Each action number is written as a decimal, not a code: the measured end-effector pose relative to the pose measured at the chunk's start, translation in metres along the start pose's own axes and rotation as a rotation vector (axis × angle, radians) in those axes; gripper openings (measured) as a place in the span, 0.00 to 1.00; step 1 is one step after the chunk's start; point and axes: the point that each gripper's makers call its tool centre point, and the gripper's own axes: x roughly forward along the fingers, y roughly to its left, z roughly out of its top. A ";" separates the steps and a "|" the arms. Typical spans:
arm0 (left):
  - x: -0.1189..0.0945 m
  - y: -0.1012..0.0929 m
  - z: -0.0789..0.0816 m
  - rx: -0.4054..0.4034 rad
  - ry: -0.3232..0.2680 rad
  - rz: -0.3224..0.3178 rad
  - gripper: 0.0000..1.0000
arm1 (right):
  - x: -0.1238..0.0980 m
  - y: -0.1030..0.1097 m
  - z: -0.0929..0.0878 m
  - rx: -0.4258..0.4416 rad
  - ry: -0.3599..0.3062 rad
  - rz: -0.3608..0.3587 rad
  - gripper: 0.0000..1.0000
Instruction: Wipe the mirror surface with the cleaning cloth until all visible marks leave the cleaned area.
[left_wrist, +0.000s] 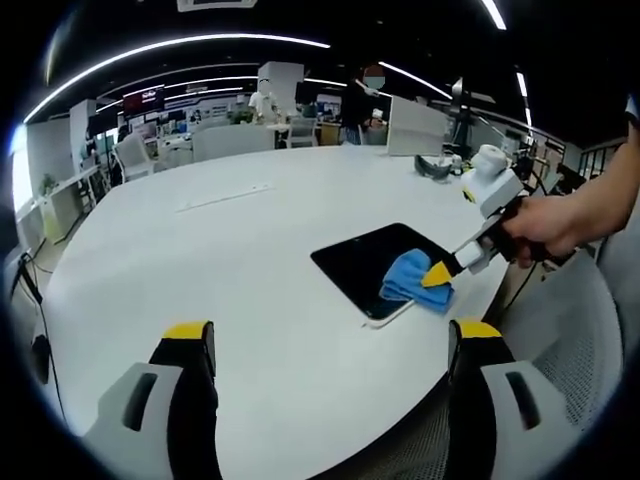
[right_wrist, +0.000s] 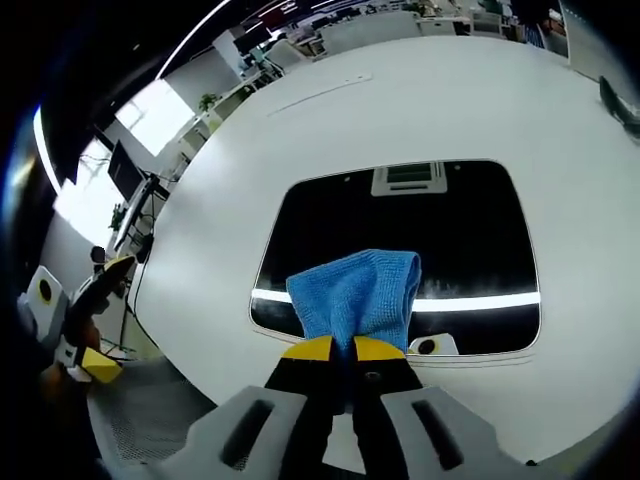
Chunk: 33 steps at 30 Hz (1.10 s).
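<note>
The mirror (left_wrist: 375, 262) lies flat on the white table (left_wrist: 230, 290), a dark rounded rectangle with a thin pale edge; in the right gripper view its glass (right_wrist: 470, 230) reflects a ceiling vent and a bright light strip. The left claw (left_wrist: 330, 345) hangs spread and empty above the near table edge, while the right claw (right_wrist: 343, 350) is pressed together, pinching the blue cleaning cloth (right_wrist: 360, 290) against the mirror's near edge. No writing is legible; the left gripper view shows a hand (left_wrist: 545, 225) holding the right claw.
</note>
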 end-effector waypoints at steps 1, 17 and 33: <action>0.000 0.000 0.000 -0.002 -0.002 -0.001 0.97 | 0.000 0.000 0.000 0.000 0.001 0.000 0.00; 0.001 0.001 0.002 -0.010 -0.010 -0.004 0.98 | 0.000 -0.003 0.002 -0.001 0.003 -0.007 0.00; 0.001 -0.002 0.006 -0.019 -0.031 -0.013 0.97 | 0.013 -0.010 0.030 0.000 -0.017 -0.036 0.00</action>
